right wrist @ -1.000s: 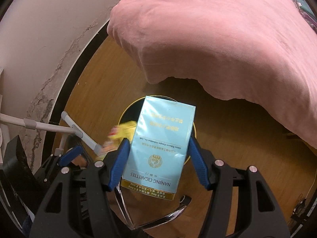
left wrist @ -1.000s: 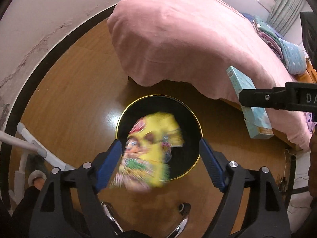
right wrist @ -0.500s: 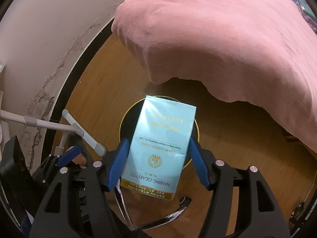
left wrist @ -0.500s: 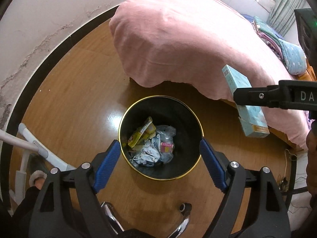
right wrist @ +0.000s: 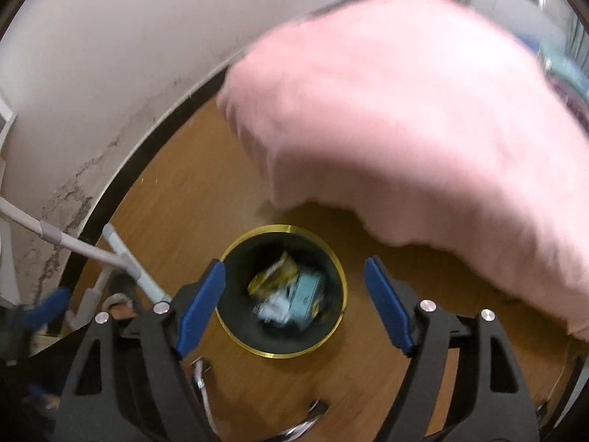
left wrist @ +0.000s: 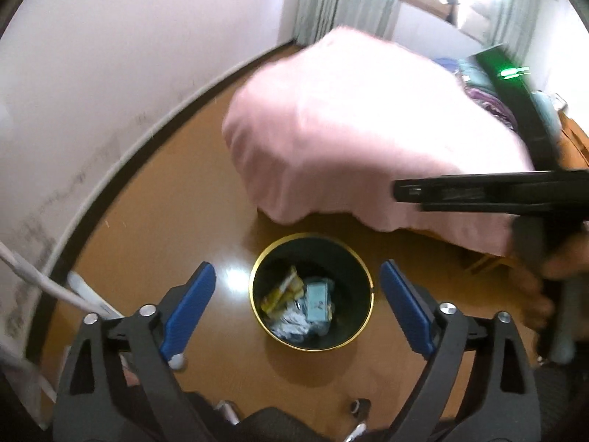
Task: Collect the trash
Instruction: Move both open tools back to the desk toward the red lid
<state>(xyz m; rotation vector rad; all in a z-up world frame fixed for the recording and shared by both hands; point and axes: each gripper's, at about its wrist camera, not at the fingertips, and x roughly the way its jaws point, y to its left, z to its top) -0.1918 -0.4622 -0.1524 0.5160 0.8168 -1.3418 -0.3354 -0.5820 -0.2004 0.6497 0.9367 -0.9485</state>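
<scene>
Black round bin with gold rim [left wrist: 368, 287] standing upright on wooden floor [left wrist: 184, 213], just beside the overhanging edge of a pink bedcover [left wrist: 349, 118]. Inside the bin: light blue cigarette box [left wrist: 317, 301] lying flat on the heap, touching a yellow snack wrapper [left wrist: 281, 291] to its left and crumpled white-blue scraps [left wrist: 291, 322] below. Left gripper [left wrist: 297, 309] high over the bin, pointing steeply down, jaws opening and standing wide, nothing between the blue pads [left wrist: 191, 305]. Right gripper [right wrist: 294, 304] likewise above the bin, jaws opening, wide, nothing held; same bin [right wrist: 340, 276] framed between its pads [right wrist: 202, 304], blue box [right wrist: 305, 300] and yellow wrapper [right wrist: 274, 276] blurred within. From the left wrist view, right gripper's black body [left wrist: 489, 193] crossing the right side of frame, a hand [left wrist: 541, 291] behind it, badly blurred. White pole frame [right wrist: 110, 258] on the floor to the left of the bin, near a stained white wall [right wrist: 92, 92] with dark skirting. Curtains [left wrist: 342, 3] at the far end of the room. Folded fabrics beyond the bedcover, too blurred to tell apart.
</scene>
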